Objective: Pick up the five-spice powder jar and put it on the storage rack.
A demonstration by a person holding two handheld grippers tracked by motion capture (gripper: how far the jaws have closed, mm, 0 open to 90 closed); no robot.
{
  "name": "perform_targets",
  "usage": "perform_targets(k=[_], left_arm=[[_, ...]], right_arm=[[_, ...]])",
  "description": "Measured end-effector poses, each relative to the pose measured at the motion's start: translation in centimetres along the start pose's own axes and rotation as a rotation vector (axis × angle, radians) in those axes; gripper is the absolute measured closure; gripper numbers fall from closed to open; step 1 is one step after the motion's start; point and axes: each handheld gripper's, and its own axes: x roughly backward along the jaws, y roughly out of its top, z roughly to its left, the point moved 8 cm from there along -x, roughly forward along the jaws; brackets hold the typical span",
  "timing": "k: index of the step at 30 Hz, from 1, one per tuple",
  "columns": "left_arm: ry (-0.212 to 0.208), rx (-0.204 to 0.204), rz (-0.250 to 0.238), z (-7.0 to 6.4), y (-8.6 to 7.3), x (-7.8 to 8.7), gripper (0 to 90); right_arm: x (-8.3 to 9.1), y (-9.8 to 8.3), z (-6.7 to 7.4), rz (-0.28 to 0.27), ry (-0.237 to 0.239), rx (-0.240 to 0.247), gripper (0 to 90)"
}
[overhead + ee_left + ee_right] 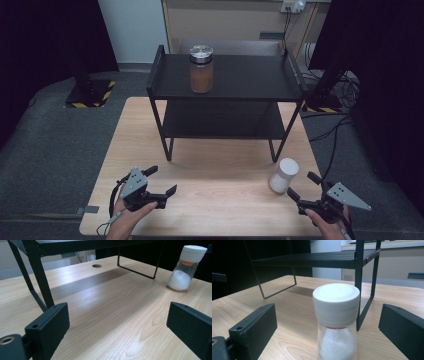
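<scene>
Pale wood-grain surface (pixel 215 175) carries a clear round jar (pixel 283 175) of white powder, white-capped, standing just ahead of the right tool (pixel 304 187); both tools gape wide, empty; left tool (pixel 161 181) well apart.

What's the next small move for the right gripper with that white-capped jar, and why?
Probably ease the right gripper forward so its open fingers straddle the white-capped jar, then close. The jar stands upright on the table, centred ahead of the fingers but not yet between them.
</scene>
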Motion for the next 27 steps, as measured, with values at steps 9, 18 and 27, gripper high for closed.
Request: perform_targets(k=[9, 18, 27], left_arm=[[0.0, -0.004, 0.011, 0.07, -0.17, -0.18, 3.2], [0.012, 0.004, 0.011, 0.4, -0.25, 0.09, 3.2], [0.01, -0.005, 0.024, 0.13, -0.34, -0.04, 3.2]], right_arm=[[-0.01, -0.2, -0.16, 0.004, -0.003, -0.006, 2.3], [0.09, -0.26, -0.31, 0.003, -0.007, -0.011, 2.3], [0.08, -0.34, -0.28, 0.003, -0.006, -0.018, 2.3]])
